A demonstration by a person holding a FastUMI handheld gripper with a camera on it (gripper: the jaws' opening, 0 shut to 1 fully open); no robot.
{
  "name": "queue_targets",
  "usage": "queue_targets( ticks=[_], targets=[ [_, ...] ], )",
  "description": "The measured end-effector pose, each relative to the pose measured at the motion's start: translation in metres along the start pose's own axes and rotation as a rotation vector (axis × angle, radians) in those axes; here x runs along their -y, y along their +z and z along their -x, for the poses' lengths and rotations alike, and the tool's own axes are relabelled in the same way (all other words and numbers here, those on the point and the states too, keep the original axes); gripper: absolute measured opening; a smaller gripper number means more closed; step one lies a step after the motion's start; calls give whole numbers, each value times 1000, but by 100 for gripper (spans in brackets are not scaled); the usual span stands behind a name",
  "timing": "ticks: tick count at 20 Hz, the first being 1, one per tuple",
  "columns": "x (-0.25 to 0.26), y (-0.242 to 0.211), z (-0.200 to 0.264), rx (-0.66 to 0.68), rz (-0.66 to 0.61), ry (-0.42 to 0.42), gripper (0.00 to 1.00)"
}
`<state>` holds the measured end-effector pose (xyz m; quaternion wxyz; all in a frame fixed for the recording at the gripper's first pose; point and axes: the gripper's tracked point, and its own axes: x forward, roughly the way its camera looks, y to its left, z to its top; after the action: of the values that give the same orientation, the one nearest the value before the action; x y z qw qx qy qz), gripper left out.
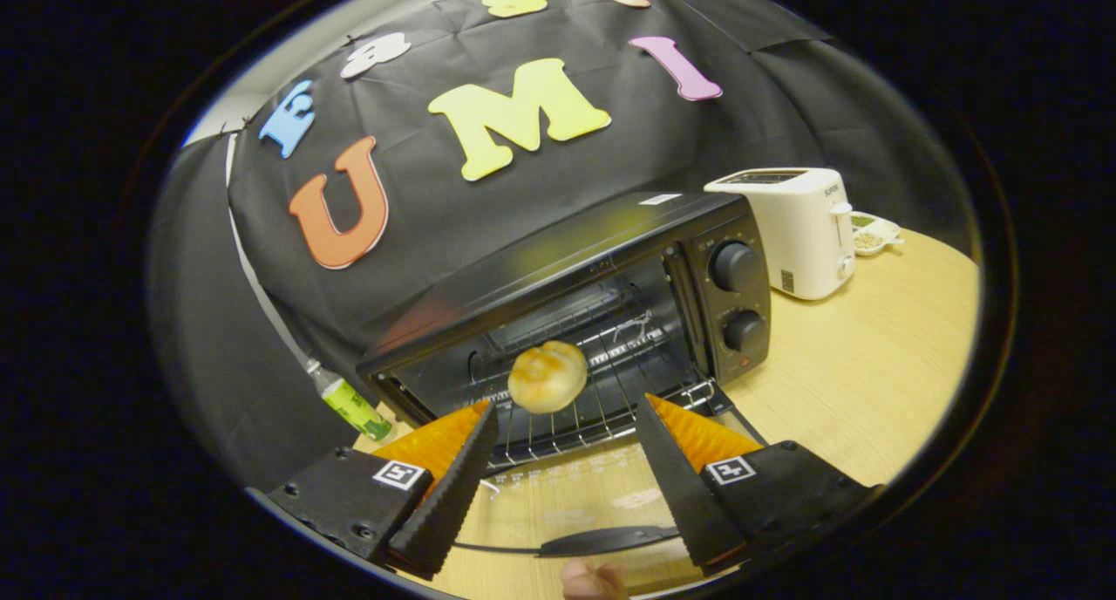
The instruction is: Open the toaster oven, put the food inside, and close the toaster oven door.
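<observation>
Bun [547,377] is sitting on the toaster oven [610,277] rack, looking light and squashy; jaws spread, gripper [567,487] gripping nothing.

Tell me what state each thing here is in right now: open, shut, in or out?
toaster oven: door folded down, open.
bun: on the wire rack inside the oven, beyond the fingers, untouched.
gripper: open, fingers spread wide above the door.
white toaster: standing upright beside the oven.
green bottle: lying tilted by the oven.
</observation>
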<state>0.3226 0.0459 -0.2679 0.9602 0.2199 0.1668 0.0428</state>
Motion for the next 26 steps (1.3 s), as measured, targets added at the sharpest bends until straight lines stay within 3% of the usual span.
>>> queue_targets(
  ticks=[5, 10, 17, 26],
  targets=[
    [4, -40, 27, -131, 220, -26, 100],
    [7, -80, 54, -252, 312, -54, 100],
    [14, -115, 70, -349, 367, -83, 100],
    [29, -115, 45, -323, 340, -141, 100]
  ],
)
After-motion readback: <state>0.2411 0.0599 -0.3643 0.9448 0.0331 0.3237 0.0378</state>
